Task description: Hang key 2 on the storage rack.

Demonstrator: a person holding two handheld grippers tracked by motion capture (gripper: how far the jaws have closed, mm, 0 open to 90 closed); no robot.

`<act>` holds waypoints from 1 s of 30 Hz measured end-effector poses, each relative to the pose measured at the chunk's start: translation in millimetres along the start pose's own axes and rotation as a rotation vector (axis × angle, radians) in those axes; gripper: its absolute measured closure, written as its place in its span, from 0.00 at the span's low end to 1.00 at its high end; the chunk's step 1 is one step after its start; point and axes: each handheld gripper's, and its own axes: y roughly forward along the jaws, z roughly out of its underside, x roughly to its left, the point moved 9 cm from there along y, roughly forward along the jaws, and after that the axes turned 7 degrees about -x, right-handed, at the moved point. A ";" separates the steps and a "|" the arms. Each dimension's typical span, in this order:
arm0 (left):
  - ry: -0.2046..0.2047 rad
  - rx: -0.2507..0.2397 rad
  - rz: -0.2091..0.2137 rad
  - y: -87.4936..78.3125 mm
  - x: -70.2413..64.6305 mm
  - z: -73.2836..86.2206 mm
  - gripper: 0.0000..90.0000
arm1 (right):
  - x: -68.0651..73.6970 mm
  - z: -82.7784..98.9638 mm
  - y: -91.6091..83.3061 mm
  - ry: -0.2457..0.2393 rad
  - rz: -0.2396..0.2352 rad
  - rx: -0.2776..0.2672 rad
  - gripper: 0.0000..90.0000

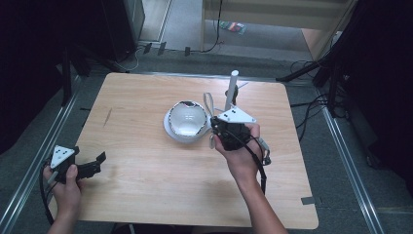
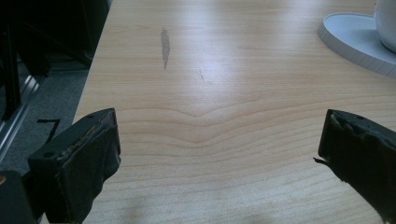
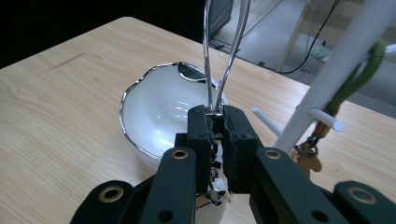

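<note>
A wooden table (image 1: 146, 170) with rounded corners and pale grain stands in the middle of a dim room. On its top, toward the far left, there is a short dark scratch (image 1: 107, 117). Light falls from above and gives a soft shine on the wood. Around the table the floor (image 1: 341, 165) is grey. A metal rail (image 1: 36, 161) runs along the floor at the left of the table, another rail (image 1: 348, 165) at the right. Behind the table, black cables (image 1: 214, 29) lie on the floor, and a pale wooden furniture piece (image 1: 277, 12) stands farther back. Both sides of the room are very dark.
</note>
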 end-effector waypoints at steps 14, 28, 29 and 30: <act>-0.002 -0.004 0.001 -0.1 -0.1 -0.1 0.00 | -31.5 6.3 -8.6 0.044 0.078 -0.015 0.93; 0.001 -0.006 0.000 -0.4 0.4 -0.3 0.00 | -58.5 23.8 -9.0 0.075 0.147 0.005 0.93; 0.001 -0.006 0.000 -0.4 0.5 -0.3 0.00 | -59.9 25.2 -8.4 0.077 0.150 0.008 0.93; -0.004 -0.007 0.000 -0.3 0.1 -0.3 0.00 | -61.0 26.2 -8.1 0.077 0.153 0.010 0.93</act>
